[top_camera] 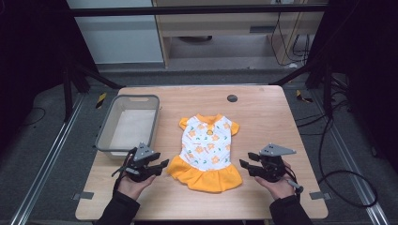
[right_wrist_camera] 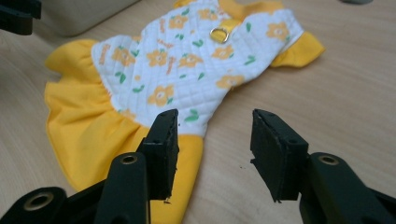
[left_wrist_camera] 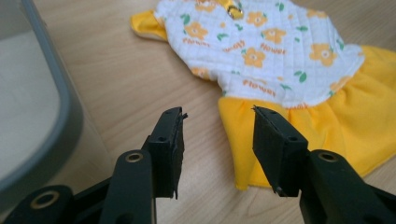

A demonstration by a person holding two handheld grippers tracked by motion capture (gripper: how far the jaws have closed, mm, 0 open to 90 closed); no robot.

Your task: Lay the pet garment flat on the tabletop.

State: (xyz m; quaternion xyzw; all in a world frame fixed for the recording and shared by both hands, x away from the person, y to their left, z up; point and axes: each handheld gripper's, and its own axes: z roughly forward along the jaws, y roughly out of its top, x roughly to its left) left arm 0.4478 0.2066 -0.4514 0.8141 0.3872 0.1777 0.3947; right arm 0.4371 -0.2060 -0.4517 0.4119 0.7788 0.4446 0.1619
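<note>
Dress [top_camera: 206,152], small, with a white flower-printed top and a yellow skirt, is laid flat on the wooden surface [top_camera: 263,117] between the two tools, collar pointing away from the person. The left tool [top_camera: 162,165] is held in the left hand [top_camera: 131,183] just beside the skirt's left edge, its jaws parted with nothing between them. In the left gripper view, the left tool [left_wrist_camera: 217,140] is seen aimed at the corner of the yellow skirt [left_wrist_camera: 327,126], which lies ahead of and slightly past the far jaw; bare wood is seen in the gap. The right tool [top_camera: 244,166] is held in the right hand [top_camera: 280,186] just beside the skirt's right edge, likewise spread apart and holding nothing. In the right gripper view, the right tool [right_wrist_camera: 212,144] is seen pointed at the dress [right_wrist_camera: 187,60], with the skirt hem lying under and beyond one jaw and a metal ring [right_wrist_camera: 218,34] visible near the collar. A grey bin [top_camera: 127,124] is set beyond the left tool, near the dress but apart from it.
</note>
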